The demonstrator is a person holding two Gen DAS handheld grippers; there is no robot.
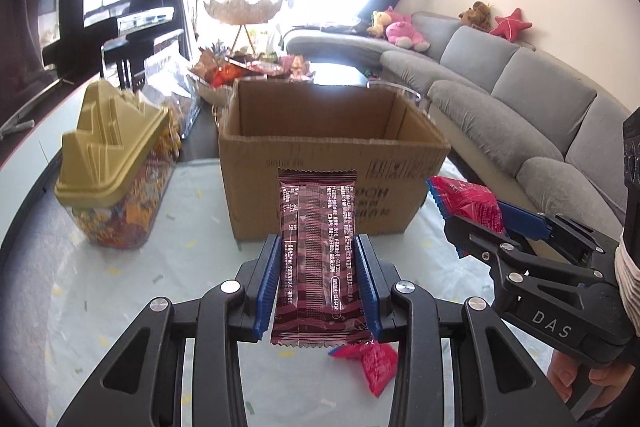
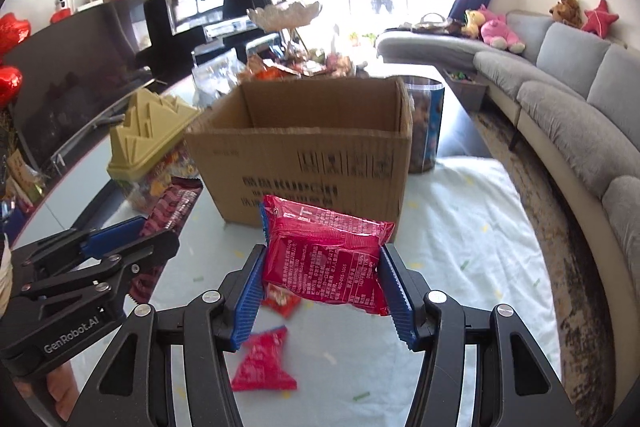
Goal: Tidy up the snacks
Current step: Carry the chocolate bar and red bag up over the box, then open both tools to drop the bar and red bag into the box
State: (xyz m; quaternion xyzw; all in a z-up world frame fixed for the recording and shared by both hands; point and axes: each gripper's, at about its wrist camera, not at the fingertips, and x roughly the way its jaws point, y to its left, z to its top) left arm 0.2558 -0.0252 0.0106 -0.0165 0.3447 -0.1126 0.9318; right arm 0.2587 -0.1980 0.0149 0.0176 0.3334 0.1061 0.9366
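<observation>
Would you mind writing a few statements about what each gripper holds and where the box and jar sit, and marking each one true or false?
1. The left gripper is shut on a dark maroon snack bar. True.
2. The right gripper is open and holds nothing. False: it is shut on a red snack packet.
3. The cardboard box is open at the top. True.
4. The gold-lidded jar stands inside the cardboard box. False: it stands on the table, to the left of the box.
5. A loose red snack packet lies on the table below the right gripper. True.
</observation>
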